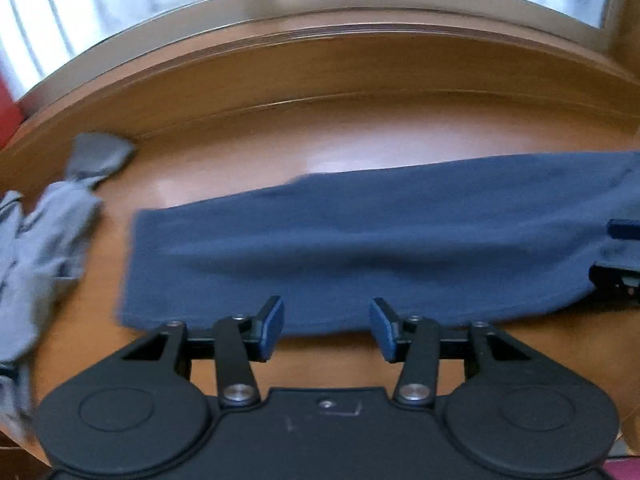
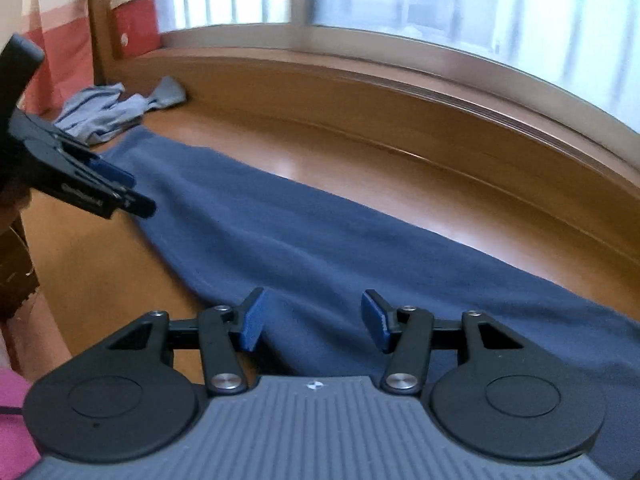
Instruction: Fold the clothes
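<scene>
Dark navy knit garment (image 1: 380,248) lies flat on the table as a long narrow band, edges roughly parallel, evidently folded lengthwise at least once. Judged from that shape: first fold(s) done; the band has yet to be shortened end to end.

Crumpled pale grey garment (image 1: 44,248) sits untouched just beyond the navy band's far left end, twisted and bunched, near the back ledge. That piece is wholly unfolded, so a fair share of the job appears left.

Left gripper (image 1: 326,326): blue-padded jaws apart, nothing between them, poised at the navy band's near edge. Right gripper (image 2: 312,320): jaws apart, empty, over the band's other end. Whether either touches the cloth, cannot tell; pictures are blurred.

Surface: glossy orange-brown wooden table (image 1: 360,140), with glare at centre, meeting a raised wooden ledge (image 2: 360,76). Behind it, a metal-framed window (image 2: 440,4) with frosted panes and vertical bars outside. Red box (image 2: 136,26) at the ledge's left end.
</scene>
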### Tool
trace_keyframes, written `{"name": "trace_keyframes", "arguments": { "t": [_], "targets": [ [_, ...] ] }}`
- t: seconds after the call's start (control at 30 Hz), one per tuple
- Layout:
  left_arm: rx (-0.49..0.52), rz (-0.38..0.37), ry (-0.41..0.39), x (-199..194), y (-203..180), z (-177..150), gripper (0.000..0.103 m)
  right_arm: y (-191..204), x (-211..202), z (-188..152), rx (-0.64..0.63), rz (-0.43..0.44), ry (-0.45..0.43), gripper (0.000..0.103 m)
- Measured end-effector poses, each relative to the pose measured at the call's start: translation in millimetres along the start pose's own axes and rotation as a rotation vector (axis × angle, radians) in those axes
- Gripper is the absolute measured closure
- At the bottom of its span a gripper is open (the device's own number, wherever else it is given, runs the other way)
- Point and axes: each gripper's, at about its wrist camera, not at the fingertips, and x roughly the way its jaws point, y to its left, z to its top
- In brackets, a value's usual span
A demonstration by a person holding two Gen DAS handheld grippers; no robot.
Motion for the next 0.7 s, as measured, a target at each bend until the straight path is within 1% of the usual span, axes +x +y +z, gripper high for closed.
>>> {"name": "trace_keyframes", "arguments": {
  "t": [0.03, 0.1, 0.2, 0.3, 0.4, 0.5, 0.57, 0.7],
  "targets": [
    [0.012, 0.012, -0.009, 0.0, 17.0, 0.0, 0.058, 12.6, 9.8, 10.4, 0.017, -0.002, 0.005, 0.048],
    [0.036, 0.036, -0.028, -0.1, 51.0, -0.1, 0.058, 43.9, 28.3, 24.7, 0.051, 0.041, 0.001, 0.048],
    [0.067, 0.054, -0.049, 1.5, 89.9, 5.2, 0.058, 81.6, 51.6, 43.5, 0.055, 0.043, 0.008, 0.048],
    [0.099, 0.035, -0.056, 7.6, 113.0, 13.0, 0.057, 98.5, 58.6, 57.9, 0.067, 0.093, -0.004, 0.048],
    [0.13, 0.015, -0.031, 16.0, 130.6, 19.6, 0.056, 109.0, 69.2, 68.2, 0.038, 0.154, -0.018, 0.048],
    [0.145, -0.05, -0.025, 27.5, 140.9, 26.4, 0.057, 119.5, 79.2, 72.0, 0.017, 0.217, -0.031, 0.048],
    [0.163, -0.091, -0.019, 36.3, 149.9, 30.8, 0.057, 131.0, 86.8, 74.4, 0.017, 0.239, -0.028, 0.048],
    [0.226, -0.188, -0.013, 53.3, 168.3, 37.4, 0.057, 167.1, 96.6, 83.5, 0.027, 0.199, -0.027, 0.048]
  ]
}}
